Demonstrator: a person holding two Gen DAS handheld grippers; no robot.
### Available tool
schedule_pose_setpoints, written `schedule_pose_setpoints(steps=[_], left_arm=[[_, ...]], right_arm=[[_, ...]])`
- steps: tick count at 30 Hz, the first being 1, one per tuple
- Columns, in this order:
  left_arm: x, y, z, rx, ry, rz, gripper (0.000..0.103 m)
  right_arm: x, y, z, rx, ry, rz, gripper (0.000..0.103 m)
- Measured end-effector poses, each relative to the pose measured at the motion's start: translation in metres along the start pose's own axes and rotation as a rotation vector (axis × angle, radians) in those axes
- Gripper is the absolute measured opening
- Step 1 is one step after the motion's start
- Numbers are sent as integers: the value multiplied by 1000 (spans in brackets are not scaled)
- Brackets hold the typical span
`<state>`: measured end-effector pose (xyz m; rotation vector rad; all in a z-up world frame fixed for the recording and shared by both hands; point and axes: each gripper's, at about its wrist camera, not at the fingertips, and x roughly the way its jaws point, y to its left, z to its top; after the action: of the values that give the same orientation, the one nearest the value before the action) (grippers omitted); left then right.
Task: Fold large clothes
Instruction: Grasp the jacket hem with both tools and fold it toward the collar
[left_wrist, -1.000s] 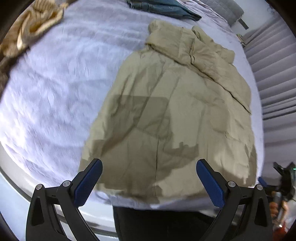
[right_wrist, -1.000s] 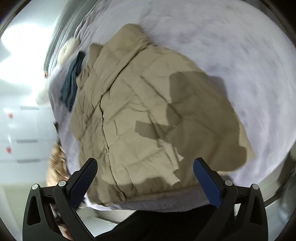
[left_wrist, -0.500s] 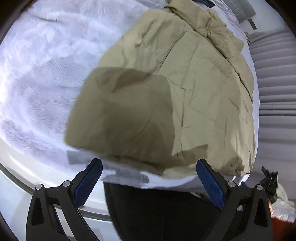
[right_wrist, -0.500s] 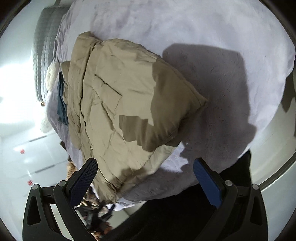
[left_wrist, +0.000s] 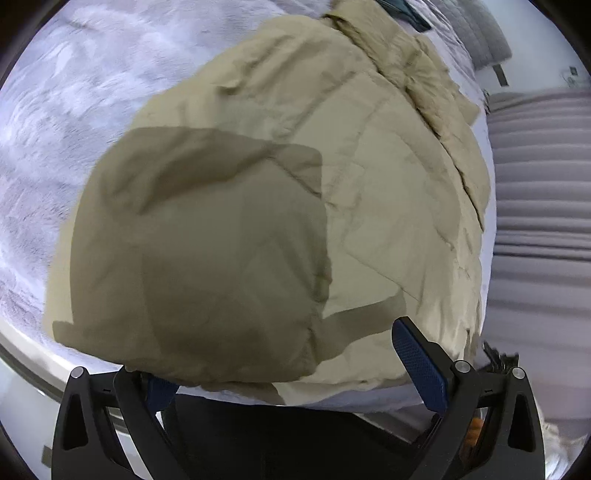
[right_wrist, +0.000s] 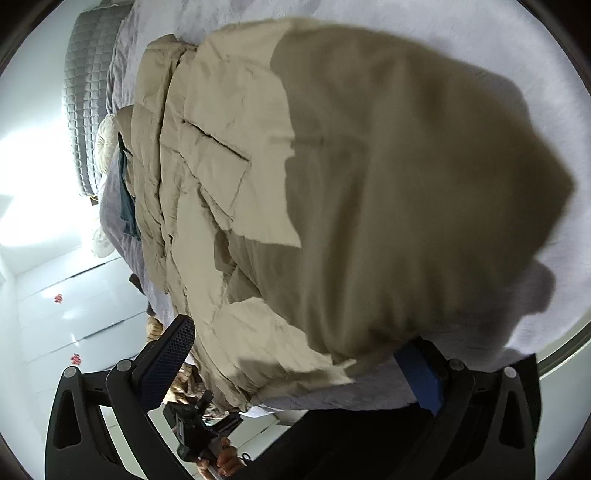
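On the bed (left_wrist: 44, 122), across its pale fleecy cover, the big tan padded jacket (left_wrist: 369, 155) lies lengthwise, collar at the far end. A second ago both tongs hung well above it; now they have dropped to the near hem, which bulges up in shadow before each camera. I'd say the lift for the first fold is about to start. The fabric looks puffy, quilted and creased, with a slit pocket showing. Both left tongs (left_wrist: 291, 369) and right tongs (right_wrist: 295, 360) stand wide apart, hem between them, nothing clamped yet.
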<state>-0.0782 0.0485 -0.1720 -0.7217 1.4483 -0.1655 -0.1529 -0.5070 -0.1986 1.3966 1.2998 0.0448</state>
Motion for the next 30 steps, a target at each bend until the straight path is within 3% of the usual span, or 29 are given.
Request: schedule_pose_setpoints(steps=[2, 4, 8, 11, 12, 13, 16, 24, 30], left_arm=[[-3, -7, 1, 30, -13, -5, 99], [-4, -12, 4, 37, -22, -15, 70], [-6, -17, 10, 53, -39, -3, 41], [-13, -20, 13, 77, -54, 7, 25], [-16, -19, 14, 81, -58, 5, 22], [-19, -21, 15, 87, -65, 3, 22], [-33, -28, 18, 107, -90, -3, 22], [-69, -64, 40, 180, -169, -49, 22], [-102, -101, 77, 271, -229, -113, 22]], right_arm=[[2, 3, -1, -5, 2, 21, 103], [3, 6, -1, -9, 3, 29, 103], [1, 1, 2, 39, -4, 52, 96], [-2, -8, 3, 78, -10, 42, 62], [-2, -10, 4, 88, -8, 40, 32], [-3, -12, 3, 93, -10, 38, 18], [-11, -5, -1, 59, -36, 53, 11], [-36, 51, -3, -97, -99, 59, 10], [-56, 111, 8, -205, -184, 57, 9]])
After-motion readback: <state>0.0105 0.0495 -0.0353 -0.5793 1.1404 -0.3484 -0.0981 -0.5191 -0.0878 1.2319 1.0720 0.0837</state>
